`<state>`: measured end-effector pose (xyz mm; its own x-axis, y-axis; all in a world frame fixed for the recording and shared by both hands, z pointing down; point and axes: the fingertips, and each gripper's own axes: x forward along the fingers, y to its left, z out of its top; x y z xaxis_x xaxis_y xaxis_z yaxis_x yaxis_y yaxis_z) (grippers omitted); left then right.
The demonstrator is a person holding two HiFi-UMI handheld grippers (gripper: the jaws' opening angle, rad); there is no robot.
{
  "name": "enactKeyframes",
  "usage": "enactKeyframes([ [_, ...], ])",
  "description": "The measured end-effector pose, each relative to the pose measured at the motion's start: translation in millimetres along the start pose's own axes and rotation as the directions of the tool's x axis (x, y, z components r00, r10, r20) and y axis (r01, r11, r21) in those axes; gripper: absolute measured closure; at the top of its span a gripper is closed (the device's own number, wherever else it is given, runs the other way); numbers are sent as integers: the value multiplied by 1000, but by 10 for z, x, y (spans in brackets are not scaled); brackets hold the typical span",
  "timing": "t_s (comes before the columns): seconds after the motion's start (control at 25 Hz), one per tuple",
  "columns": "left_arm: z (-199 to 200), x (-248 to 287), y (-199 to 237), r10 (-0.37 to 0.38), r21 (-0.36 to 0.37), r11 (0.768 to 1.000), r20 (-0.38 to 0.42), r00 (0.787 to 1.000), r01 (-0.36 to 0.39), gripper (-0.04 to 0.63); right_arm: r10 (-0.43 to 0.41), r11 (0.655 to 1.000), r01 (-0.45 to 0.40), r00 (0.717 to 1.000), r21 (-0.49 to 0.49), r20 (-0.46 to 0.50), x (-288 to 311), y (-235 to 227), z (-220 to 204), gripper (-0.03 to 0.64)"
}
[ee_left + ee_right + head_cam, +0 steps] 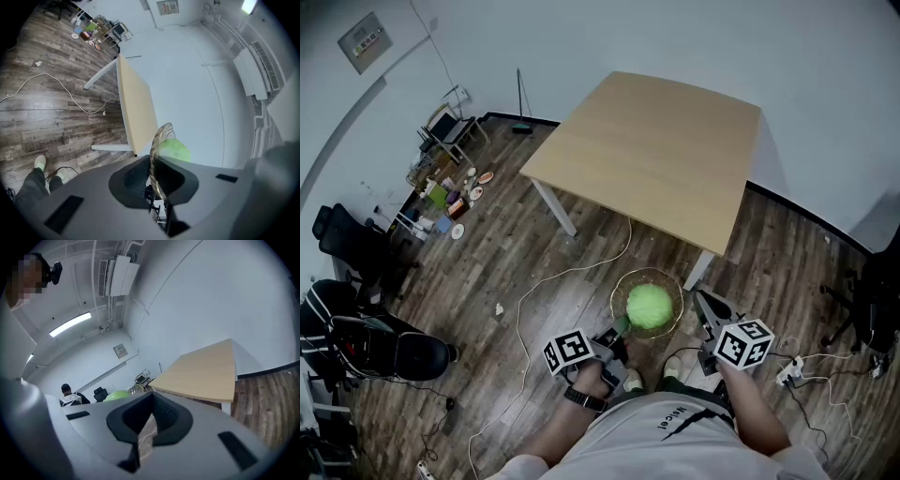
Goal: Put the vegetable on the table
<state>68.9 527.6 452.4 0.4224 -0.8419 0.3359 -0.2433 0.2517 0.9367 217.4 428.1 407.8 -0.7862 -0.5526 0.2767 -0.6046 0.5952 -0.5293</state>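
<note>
A round green vegetable (650, 306) lies in a shallow gold wire basket (646, 275) held above the wooden floor, in front of the light wood table (656, 150). My left gripper (622, 326) is shut on the basket's near left rim; in the left gripper view the rim (157, 140) runs between the jaws, with the vegetable (176, 150) behind it and the table (133, 103) beyond. My right gripper (701, 300) hangs just right of the basket, apart from it. In the right gripper view its jaws (145, 425) are shut on nothing, and the vegetable (115, 395) shows to the left.
A white cable (553, 281) snakes over the floor under the table's near edge. Office chairs (356, 244) and a low shelf with small items (441, 187) stand at the left. A power strip (789, 370) and another chair (872, 300) are at the right.
</note>
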Motion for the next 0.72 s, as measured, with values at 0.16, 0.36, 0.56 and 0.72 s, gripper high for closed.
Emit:
enactKeyframes([
  [0.16, 1, 20, -7, 1, -2, 1000, 1, 1000, -1, 558, 18, 1000, -18, 1000, 14, 5, 13, 1, 22, 603],
  [0.36, -24, 78, -12, 11, -7, 1000, 6, 1000, -11, 558, 21, 1000, -21, 1000, 21, 11, -2, -75, 60, 603],
  [0.56, 11, 143, -67, 10, 1, 1000, 17, 1000, -10, 558, 20, 1000, -20, 1000, 9, 12, 30, -149, 111, 603],
  [0.72, 32, 231, -82, 16, -4, 1000, 26, 1000, -15, 558, 27, 1000, -27, 1000, 10, 16, 63, -233, 169, 603],
])
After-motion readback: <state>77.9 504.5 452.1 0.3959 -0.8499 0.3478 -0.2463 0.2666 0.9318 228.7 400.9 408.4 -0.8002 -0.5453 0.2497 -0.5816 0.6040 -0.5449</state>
